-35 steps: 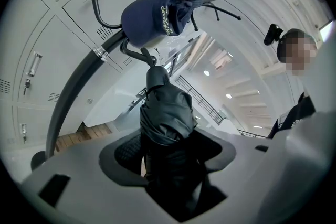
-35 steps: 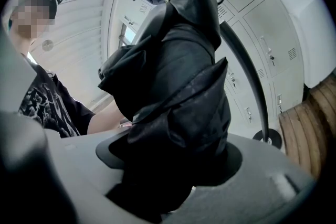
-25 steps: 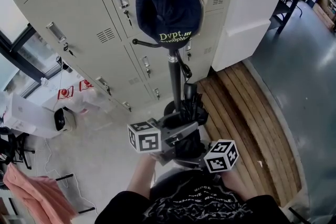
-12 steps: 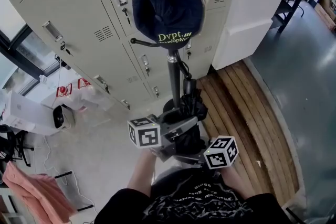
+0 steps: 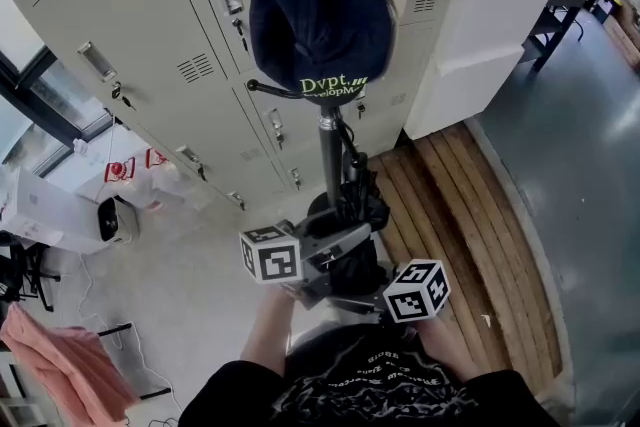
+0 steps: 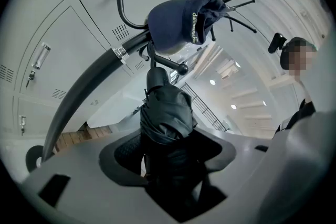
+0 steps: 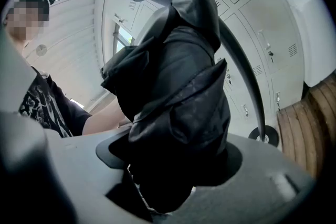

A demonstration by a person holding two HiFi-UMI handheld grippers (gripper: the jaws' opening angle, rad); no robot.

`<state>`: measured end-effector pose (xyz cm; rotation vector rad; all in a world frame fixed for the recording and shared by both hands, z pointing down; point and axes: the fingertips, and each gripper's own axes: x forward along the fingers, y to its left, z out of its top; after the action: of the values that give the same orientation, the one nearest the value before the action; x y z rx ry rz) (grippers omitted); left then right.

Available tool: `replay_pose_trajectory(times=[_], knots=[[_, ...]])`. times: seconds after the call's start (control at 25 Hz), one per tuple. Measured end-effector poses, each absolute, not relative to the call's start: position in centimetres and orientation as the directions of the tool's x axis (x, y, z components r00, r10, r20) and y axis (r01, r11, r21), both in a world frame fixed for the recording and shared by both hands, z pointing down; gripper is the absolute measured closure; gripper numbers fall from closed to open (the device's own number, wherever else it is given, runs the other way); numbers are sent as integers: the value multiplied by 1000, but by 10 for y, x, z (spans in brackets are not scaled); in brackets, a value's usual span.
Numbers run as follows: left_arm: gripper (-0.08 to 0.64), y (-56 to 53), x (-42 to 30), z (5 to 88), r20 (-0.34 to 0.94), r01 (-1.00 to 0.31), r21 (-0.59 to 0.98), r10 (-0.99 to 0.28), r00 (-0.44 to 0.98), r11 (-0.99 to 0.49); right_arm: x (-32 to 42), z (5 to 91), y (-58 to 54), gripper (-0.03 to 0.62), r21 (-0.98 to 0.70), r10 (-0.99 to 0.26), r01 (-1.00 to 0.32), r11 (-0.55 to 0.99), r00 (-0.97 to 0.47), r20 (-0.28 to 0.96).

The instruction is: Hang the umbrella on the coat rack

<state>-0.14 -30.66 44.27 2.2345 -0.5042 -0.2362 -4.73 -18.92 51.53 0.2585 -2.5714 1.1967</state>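
Note:
A folded black umbrella (image 5: 358,207) is held upright in front of me, right by the coat rack's black pole (image 5: 328,155). My left gripper (image 5: 335,250) and right gripper (image 5: 372,293) are both shut on its bundled fabric, left above right. In the left gripper view the umbrella (image 6: 165,118) fills the jaws of the left gripper (image 6: 168,150), its tip just under a rack hook (image 6: 168,63). The right gripper (image 7: 173,157) clamps the lower folds of the umbrella (image 7: 178,97). A navy cap (image 5: 320,5) hangs on the rack above.
Grey lockers (image 5: 150,35) stand right behind the rack. A wooden slatted platform (image 5: 470,215) and a white block (image 5: 480,15) lie to the right. The rack's round base (image 7: 265,136) sits on the floor. A white device (image 5: 115,220) and pink cloth (image 5: 50,355) are at the left.
Both grippers have drifted a little closer to the rack's pole with the umbrella between them. Neither grip has changed.

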Motion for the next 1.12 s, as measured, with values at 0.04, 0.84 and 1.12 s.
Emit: replay_pose_trajectory(times=[0.04, 0.84, 1.12], knots=[[285, -308, -3, 444, -4, -280, 761, -435, 900, -585, -48, 516, -190, 273, -717, -34, -280, 638, -941, 337], [287, -320, -8, 471, 11, -302, 798, -489, 872, -521, -43, 538, -196, 264, -739, 31, -276, 615, -928, 372], [291, -317, -3, 475, 32, -356, 748, -506, 862, -560, -36, 555, -198, 231, -700, 8, -312, 643, -910, 414]])
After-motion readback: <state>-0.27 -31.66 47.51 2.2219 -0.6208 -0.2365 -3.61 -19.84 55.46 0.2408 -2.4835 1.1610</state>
